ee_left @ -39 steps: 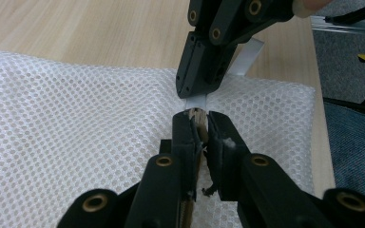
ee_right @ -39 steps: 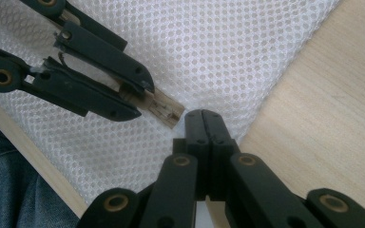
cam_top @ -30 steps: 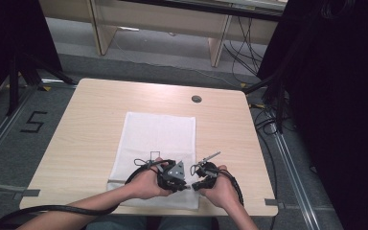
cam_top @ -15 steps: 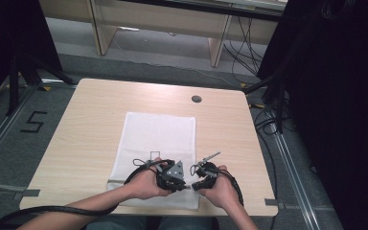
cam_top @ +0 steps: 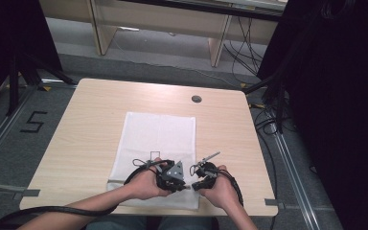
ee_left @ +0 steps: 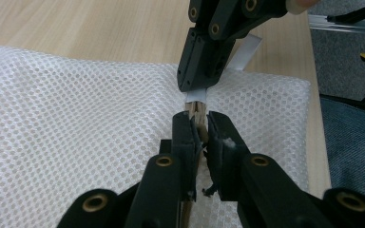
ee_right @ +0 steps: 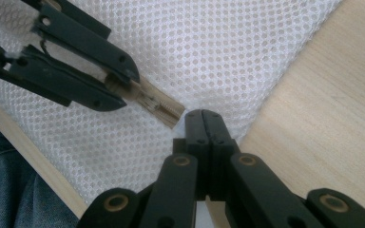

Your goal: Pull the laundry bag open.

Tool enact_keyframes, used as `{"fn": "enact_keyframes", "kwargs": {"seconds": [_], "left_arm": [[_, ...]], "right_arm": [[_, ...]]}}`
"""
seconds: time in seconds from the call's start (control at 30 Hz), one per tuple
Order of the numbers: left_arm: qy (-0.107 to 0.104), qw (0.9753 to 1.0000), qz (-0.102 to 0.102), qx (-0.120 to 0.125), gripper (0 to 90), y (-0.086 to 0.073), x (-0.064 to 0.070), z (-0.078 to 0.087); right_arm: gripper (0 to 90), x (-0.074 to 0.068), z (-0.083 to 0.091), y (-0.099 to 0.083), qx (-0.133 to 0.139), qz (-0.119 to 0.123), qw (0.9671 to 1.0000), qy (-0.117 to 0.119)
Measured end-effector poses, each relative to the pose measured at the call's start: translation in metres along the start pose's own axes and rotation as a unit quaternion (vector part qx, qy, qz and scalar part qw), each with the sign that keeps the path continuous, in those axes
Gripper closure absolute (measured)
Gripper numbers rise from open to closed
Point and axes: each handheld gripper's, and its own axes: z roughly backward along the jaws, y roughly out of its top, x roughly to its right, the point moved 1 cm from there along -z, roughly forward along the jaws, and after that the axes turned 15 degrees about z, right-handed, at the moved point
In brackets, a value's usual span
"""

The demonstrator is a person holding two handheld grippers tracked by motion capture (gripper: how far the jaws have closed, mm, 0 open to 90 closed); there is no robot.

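Left gripper (cam_top: 168, 173): jaws clamped on the zip (ee_left: 197, 114) at the bag's near edge.
Bag (cam_top: 158, 139): white mesh, flat on the worktop (cam_top: 86, 124), near edge close to the worktop's 6 o'clock rim.
Right gripper (cam_top: 202, 175): jaws pressed together on a white tab (ee_left: 196, 95), just beside the left jaws.
Room: bare worktop at 9, 12 and 3 o'clock of the bag.

Nothing has visibly shifted: both hands and the mesh bag (cam_top: 158, 139) lie exactly as before.
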Motion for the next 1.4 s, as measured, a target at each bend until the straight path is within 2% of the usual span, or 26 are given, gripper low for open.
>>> {"fn": "enact_keyframes", "kwargs": {"seconds": [0.03,0.1,0.27,0.37,0.43,0.63,0.67,0.8,0.97,1.0,1.27,1.3,1.4], "left_arm": [[0.002,1.0000,-0.005,0.001,81.7,0.000,-0.001,0.001],[-0.001,1.0000,0.001,0.001,81.7,-0.001,-0.001,0.002],[0.002,1.0000,0.001,0.002,81.6,-0.001,0.000,0.002],[0.004,1.0000,-0.007,0.002,81.7,-0.001,-0.002,0.004],[0.002,1.0000,0.003,0.003,81.6,-0.003,-0.002,0.005],[0.005,1.0000,-0.005,0.005,81.6,-0.003,-0.002,0.007],[0.003,1.0000,0.004,0.006,81.7,-0.004,-0.001,0.007],[0.004,1.0000,-0.003,0.005,81.7,-0.004,-0.002,0.008],[0.002,1.0000,0.000,0.004,81.7,-0.004,-0.002,0.008],[0.003,1.0000,-0.007,0.004,81.7,-0.004,-0.002,0.008],[0.003,1.0000,-0.001,0.002,81.7,-0.005,-0.002,0.011],[0.007,0.9999,-0.011,0.003,81.7,-0.004,-0.003,0.011],[0.005,0.9999,-0.008,0.003,81.7,-0.004,-0.003,0.012]], "right_arm": [[90.0,0.000,0.000,0.000,0.001,0.001,1.0000,0.001],[90.0,0.000,0.000,0.000,0.001,0.001,1.0000,0.001],[90.0,0.000,0.000,0.000,0.000,-0.001,1.0000,0.001],[90.0,0.000,0.000,0.000,-0.001,-0.001,1.0000,0.002],[90.0,0.000,0.000,0.000,-0.003,-0.006,1.0000,0.002],[90.0,0.000,0.000,0.000,-0.003,-0.006,1.0000,0.000],[90.0,0.000,0.000,0.000,-0.003,-0.007,1.0000,0.000],[90.0,0.000,0.000,0.000,-0.003,-0.006,1.0000,0.000],[90.0,0.000,0.000,0.000,-0.003,-0.006,1.0000,0.000],[90.0,0.000,0.000,0.000,-0.003,-0.006,1.0000,0.000],[90.0,0.000,0.000,0.000,-0.003,-0.006,1.0000,0.000],[90.0,0.000,0.000,0.000,-0.003,-0.006,1.0000,-0.001],[90.0,0.000,0.000,0.000,-0.003,-0.006,1.0000,0.000]]}}
